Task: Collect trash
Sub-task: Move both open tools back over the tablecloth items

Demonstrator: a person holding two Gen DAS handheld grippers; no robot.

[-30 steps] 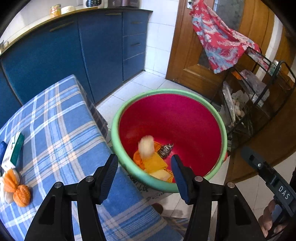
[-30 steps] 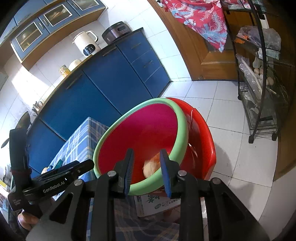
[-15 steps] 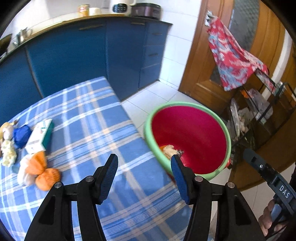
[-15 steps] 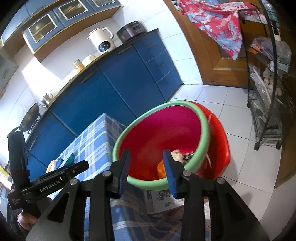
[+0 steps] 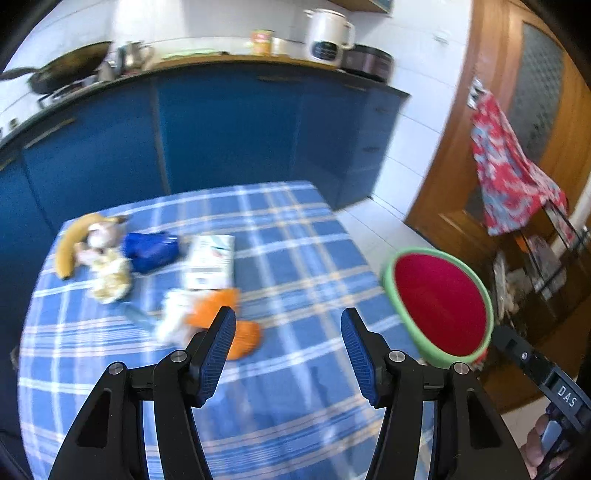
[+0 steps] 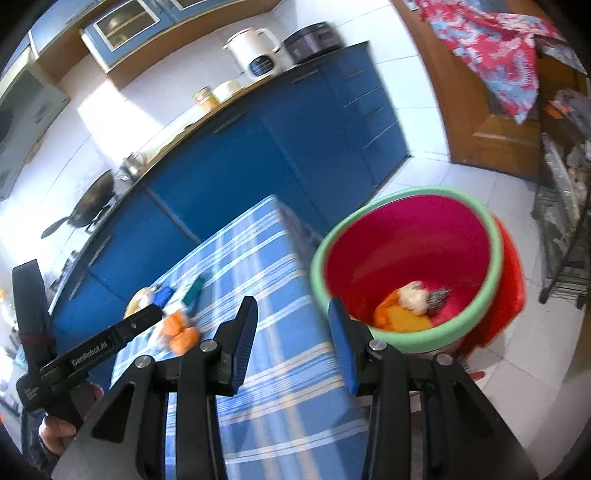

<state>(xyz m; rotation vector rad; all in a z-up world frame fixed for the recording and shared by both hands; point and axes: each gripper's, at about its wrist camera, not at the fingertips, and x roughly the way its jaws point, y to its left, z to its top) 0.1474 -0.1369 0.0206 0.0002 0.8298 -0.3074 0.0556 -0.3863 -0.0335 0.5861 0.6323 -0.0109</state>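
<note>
Left wrist: blue plaid tablecloth (image 5: 295,258) before blue kitchen cabinets (image 5: 221,129).

Blue kitchen cabinets (image 5: 229,125) along the back wall, under a counter carrying a white electric kettle (image 5: 327,37), a dark rice cooker (image 5: 367,61), a yellow tin (image 5: 262,37) and a black wok (image 5: 62,75) on the stove. At right, a wooden door (image 5: 517,122) draped with a red floral cloth (image 5: 511,181), beside a black wire rack (image 6: 565,206) crowded with bags. White tiled floor (image 6: 517,387) below; glass-fronted wall cupboards (image 6: 125,22) overhead.
</note>
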